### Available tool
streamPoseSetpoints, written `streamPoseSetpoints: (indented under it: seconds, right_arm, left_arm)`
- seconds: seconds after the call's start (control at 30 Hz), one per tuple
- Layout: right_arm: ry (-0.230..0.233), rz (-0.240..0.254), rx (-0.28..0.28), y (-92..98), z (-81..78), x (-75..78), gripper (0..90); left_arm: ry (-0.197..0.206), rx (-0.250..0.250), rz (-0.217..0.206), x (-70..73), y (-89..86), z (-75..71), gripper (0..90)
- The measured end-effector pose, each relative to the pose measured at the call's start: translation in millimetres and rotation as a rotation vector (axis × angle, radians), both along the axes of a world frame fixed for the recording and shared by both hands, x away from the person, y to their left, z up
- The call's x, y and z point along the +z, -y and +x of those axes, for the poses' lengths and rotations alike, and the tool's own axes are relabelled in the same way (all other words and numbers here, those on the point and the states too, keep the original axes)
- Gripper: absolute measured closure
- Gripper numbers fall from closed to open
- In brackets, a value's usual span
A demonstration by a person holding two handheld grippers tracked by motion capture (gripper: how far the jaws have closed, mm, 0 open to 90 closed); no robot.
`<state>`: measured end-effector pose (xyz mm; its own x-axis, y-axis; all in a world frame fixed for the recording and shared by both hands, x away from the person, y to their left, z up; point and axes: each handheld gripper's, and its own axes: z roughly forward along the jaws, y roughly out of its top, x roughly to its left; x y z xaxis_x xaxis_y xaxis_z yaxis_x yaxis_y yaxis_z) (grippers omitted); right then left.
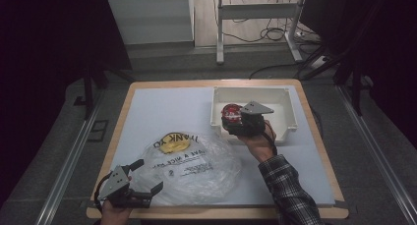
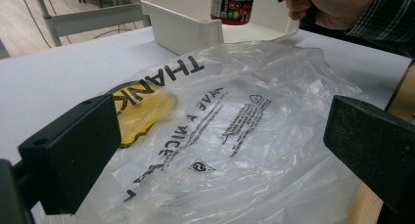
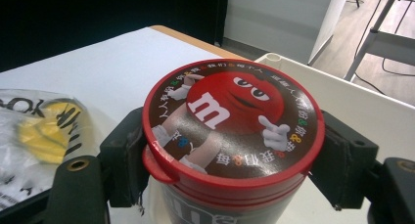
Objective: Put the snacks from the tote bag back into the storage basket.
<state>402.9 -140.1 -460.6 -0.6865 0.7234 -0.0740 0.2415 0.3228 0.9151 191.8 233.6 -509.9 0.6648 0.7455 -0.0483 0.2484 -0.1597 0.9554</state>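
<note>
A: Candy tub [image 3: 230, 136] with the red lid sits pinched in the right tongs [image 1: 235, 121], jaws pressed on its wall just under the lid rim. It hangs over the near-left corner of the white bin [image 1: 290, 118], at about two o'clock on the counter [image 1: 162, 107].

B: How would you expect it to handle?

A: Stiff round plastic, likely light. The glossy wall looks slippery, so I'd judge a grip under the lid lip safest; the lip acts as a stop if it slides. Squeezing the lid itself could pop it.

B: And the other hand?

A: The left tongs [image 1: 146, 177] stand spread, holding nothing, at seven o'clock, with the edge of the clear plastic bag [image 2: 230, 131] lying between the jaws.

B: The bag?

A: Thin, limp, crinkly film with a yellow print [image 1: 173, 142]. It would need pinching at a fold or its edge, since flat film slips away.
</note>
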Motion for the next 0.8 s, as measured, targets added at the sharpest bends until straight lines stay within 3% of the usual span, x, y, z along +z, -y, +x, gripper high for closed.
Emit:
streamPoseSetpoints:
  seconds: [0.8]
  right_arm:
    - [0.009, -0.002, 0.015, -2.7, 39.4, -10.0, 25.8]
  left_arm:
    - [0.0, -0.003, -0.001, 0.0, 0.3, 0.0, 0.5]
